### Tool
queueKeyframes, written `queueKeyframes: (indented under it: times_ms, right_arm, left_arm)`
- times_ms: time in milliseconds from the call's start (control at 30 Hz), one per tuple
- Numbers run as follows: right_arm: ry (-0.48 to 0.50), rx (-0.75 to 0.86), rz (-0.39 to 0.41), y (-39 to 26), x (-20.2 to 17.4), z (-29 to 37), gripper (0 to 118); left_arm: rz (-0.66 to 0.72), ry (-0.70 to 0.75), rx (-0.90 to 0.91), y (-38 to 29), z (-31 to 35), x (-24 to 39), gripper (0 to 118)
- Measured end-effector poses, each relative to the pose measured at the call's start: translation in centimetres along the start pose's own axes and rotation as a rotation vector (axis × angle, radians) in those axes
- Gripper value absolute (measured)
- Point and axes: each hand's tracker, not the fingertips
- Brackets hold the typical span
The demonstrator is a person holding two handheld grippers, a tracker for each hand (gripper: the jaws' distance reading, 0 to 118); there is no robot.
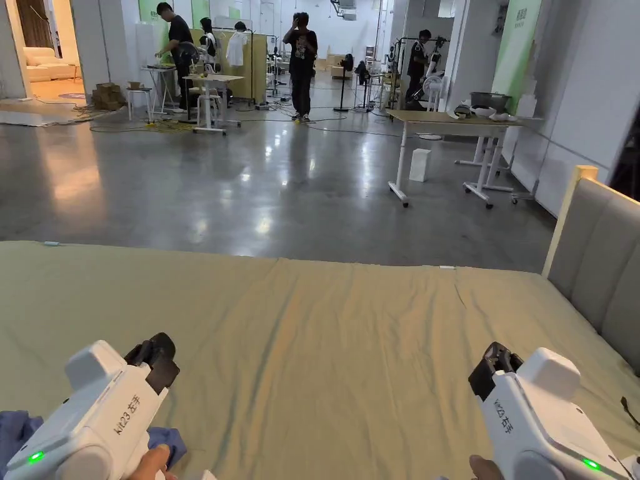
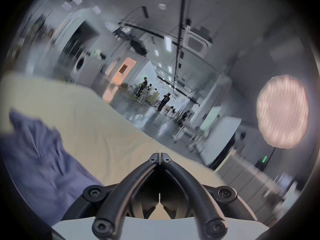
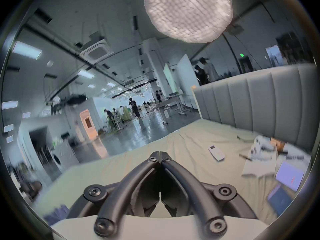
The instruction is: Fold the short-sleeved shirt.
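A blue shirt lies crumpled at the near left corner of the bed, mostly hidden under my left gripper's body; in the left gripper view the shirt spreads to the left of the jaws. My left gripper hovers over the pale green sheet, its jaws closed tip to tip on nothing, as the left gripper shows. My right gripper is held over the sheet at the near right, and the right gripper is shut and empty. A scrap of the blue shirt shows at the lower left.
A grey padded headboard bounds the bed on the right. Near it on the sheet lie a white remote, papers and blue booklets. Beyond the bed's far edge is a shiny floor with tables and several people standing.
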Motion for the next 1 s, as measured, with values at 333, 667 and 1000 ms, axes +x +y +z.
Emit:
queueKeyframes:
  times_ms: [333, 667, 1000]
  right_arm:
    - [0.172, 0.215, 1.657, -6.8, -6.4, 0.4, 0]
    - [0.04, 0.051, 0.825, -1.6, -4.4, 0.3, 0]
    - [-0.01, -0.007, 0.296, -2.5, -1.2, -1.0, 0]
  left_arm:
    - [-1.602, 0.073, -0.048, -6.8, -1.1, 4.5, 0]
    - [-0.739, 0.025, -0.097, -4.4, -0.7, 3.0, 0]
    - [-0.299, -0.028, 0.006, -1.7, 0.8, 3.1, 0]
